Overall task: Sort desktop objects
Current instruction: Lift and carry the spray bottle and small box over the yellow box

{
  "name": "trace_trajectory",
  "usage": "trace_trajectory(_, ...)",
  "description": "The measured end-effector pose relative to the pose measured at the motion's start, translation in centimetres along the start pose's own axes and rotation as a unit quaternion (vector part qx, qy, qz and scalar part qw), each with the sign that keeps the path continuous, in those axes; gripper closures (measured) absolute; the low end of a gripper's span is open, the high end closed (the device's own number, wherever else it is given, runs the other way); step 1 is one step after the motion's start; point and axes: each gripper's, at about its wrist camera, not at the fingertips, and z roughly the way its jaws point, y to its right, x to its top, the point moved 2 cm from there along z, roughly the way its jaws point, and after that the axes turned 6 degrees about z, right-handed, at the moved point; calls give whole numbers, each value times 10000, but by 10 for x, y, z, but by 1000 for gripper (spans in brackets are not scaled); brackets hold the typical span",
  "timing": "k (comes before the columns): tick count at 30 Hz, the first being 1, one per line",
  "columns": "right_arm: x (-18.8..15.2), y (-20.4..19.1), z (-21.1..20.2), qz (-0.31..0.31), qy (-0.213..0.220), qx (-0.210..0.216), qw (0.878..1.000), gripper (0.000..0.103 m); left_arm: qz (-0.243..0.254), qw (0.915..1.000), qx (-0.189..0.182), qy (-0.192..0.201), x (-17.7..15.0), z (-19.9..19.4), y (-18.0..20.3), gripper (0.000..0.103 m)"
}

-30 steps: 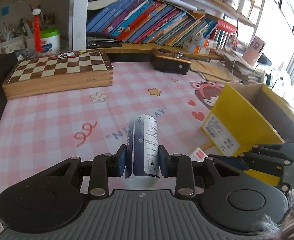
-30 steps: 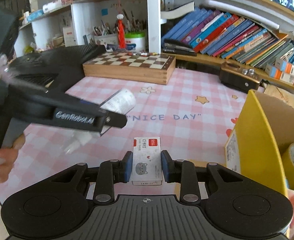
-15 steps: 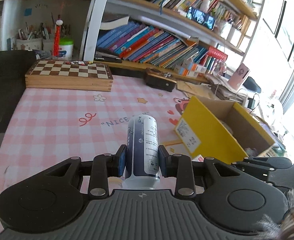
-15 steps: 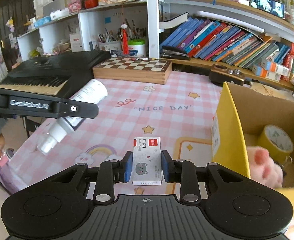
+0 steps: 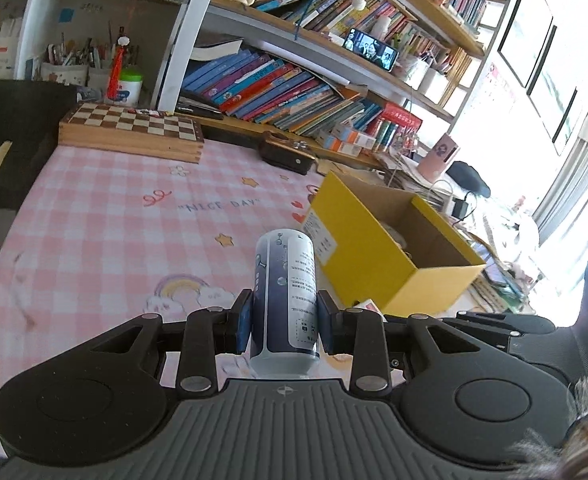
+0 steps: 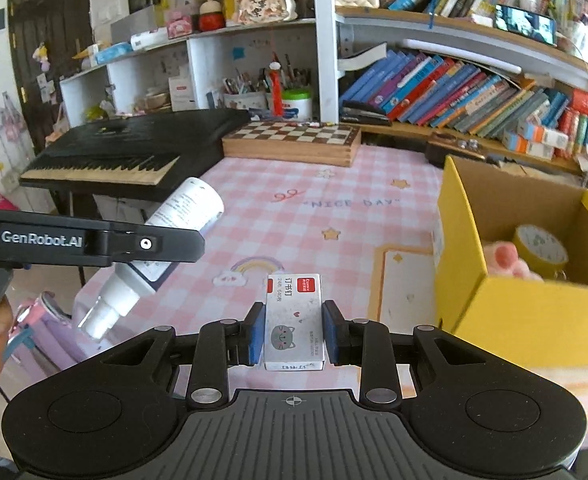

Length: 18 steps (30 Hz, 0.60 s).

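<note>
My left gripper (image 5: 284, 326) is shut on a white and dark blue spray bottle (image 5: 286, 296), held in the air above the pink checked desk mat (image 5: 94, 232). The bottle also shows in the right wrist view (image 6: 162, 248), spray head pointing down and left. My right gripper (image 6: 293, 338) is shut on a small white staple box (image 6: 294, 320) with a red label and a cat drawing. An open yellow cardboard box (image 6: 514, 320) stands to the right; it holds a yellow tape roll (image 6: 540, 246) and a pink plush paw (image 6: 510, 260). The box shows in the left wrist view too (image 5: 370, 252).
A wooden chessboard box (image 5: 134, 132) lies at the back of the desk. A dark wooden case (image 5: 288, 156) sits by the bookshelf. A black keyboard piano (image 6: 126, 152) stands left of the desk. Shelves of books (image 6: 454, 92) line the back.
Both grippers have risen and pulled back from the desk with their objects. More of the room and the inside of the yellow box have come into view.
</note>
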Motion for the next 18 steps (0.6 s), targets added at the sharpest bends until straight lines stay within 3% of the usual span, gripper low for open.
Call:
trace_trajectory(9, -30, 5, -34, 425, -4, -281, 9987, 74, 121, 9993, -347, -77, -22, -19, 29, 73)
trace_trajectory(18, -56, 18, -61, 839, -73, -682, 9941, 74, 327, 9955, -813, -369, -40, -13, 59, 73)
